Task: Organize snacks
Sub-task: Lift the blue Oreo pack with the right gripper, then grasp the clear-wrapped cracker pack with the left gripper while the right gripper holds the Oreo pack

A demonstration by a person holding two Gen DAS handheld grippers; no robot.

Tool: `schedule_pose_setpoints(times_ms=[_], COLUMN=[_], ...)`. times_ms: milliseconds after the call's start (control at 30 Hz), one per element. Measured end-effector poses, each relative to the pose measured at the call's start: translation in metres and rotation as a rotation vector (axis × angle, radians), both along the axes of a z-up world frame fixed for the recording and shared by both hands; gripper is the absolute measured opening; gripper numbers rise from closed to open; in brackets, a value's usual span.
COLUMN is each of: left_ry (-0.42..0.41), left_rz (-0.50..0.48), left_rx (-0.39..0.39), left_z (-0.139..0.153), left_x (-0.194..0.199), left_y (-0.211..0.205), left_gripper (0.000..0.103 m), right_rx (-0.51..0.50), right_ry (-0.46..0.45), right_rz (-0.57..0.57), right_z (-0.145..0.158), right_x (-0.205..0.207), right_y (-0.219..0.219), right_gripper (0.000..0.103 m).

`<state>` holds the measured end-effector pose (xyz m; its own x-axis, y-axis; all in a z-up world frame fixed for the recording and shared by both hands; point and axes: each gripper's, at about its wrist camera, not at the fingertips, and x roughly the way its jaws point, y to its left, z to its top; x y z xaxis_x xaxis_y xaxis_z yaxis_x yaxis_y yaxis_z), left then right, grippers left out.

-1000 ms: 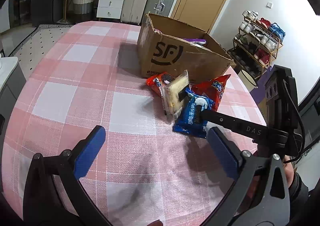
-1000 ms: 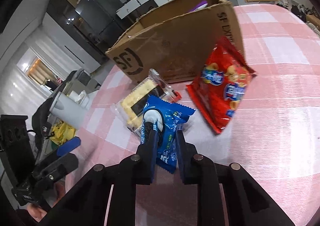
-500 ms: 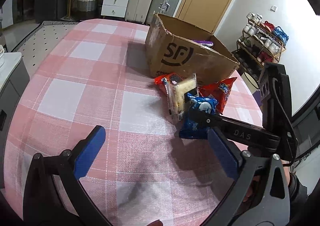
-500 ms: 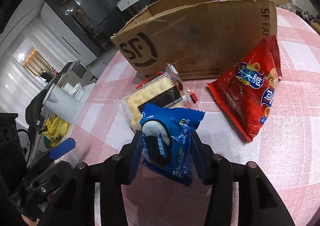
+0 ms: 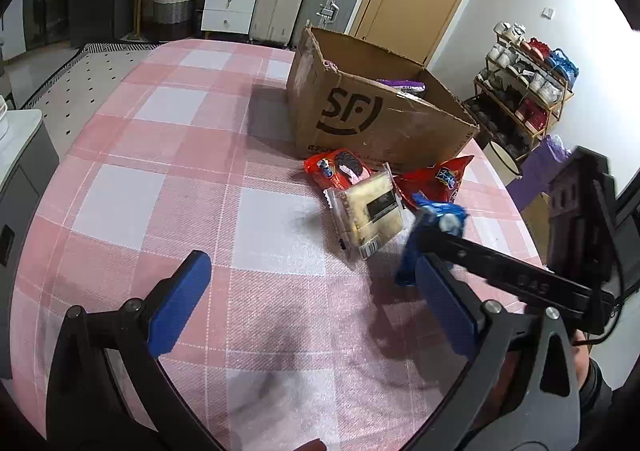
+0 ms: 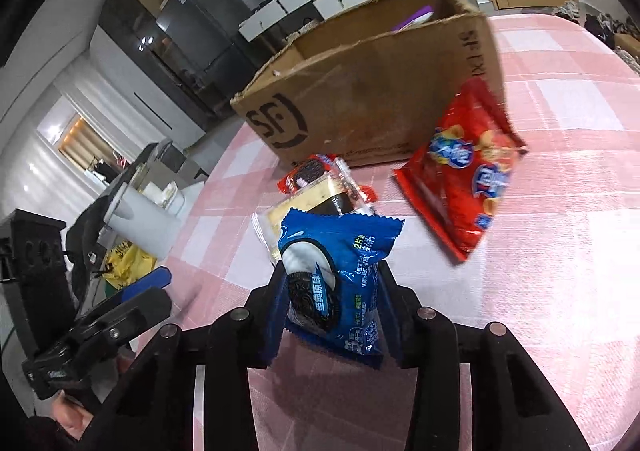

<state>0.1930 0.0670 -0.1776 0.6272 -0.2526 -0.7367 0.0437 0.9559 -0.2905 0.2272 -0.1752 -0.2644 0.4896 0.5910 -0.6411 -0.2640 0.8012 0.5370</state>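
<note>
We hold the blue cookie packet [image 6: 334,283] in the right gripper [image 6: 332,307], whose jaws are closing a little on the packet's two side edges, the packet standing between them and lifted clear of the counter [image 6: 560,291]. We judge it light and soft: a thin crinkly foil pillow with air inside and brittle sandwich cookies that would crack under a hard squeeze. The film looks glossy and probably slippery, so we would rather grip across the flat body or by a crimped end seal than pinch the puffed middle.

The packet is bright blue with a picture of a dark cookie with white cream, white lettering and serrated ends. In the left wrist view it shows only as a blurred blue shape [image 5: 434,227] at the right gripper's tip.

The left gripper [image 5: 312,303] stands wide open over the pink checked cloth, holding nothing.

The other snacks lie on the counter just in front of the cardboard box [image 6: 380,91]: a clear-wrapped pale cake [image 5: 370,211], a small red cookie packet [image 5: 340,171] partly under it, and a red chip bag [image 6: 468,175] leaning near the box corner. The open box looks like the likely destination.
</note>
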Motion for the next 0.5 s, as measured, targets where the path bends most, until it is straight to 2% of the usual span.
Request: schedule_pose_setpoints(times_ms=[167, 367, 500], left_ry=[0.057, 0.095, 0.136], left_rz=[0.003, -0.007, -0.002], left_rx=[-0.034, -0.006, -0.014], left_z=[-0.005, -0.011, -0.023], left_x=[0.021, 0.046, 0.064], left_y=[-0.014, -0.039, -0.048], left_gripper=[0.102, 0.102, 0.102], right_rx=[0.022, 0.045, 0.06], right_ry=[-0.033, -0.041, -0.047], right_rz=[-0.042, -0.092, -0.124], right_z=[0.008, 0.012, 0.011], right_x=[-0.01, -0.02, -0.027], right_y=[-0.022, -0.052, -0.068], right_gripper=[0.041, 0.041, 0.041])
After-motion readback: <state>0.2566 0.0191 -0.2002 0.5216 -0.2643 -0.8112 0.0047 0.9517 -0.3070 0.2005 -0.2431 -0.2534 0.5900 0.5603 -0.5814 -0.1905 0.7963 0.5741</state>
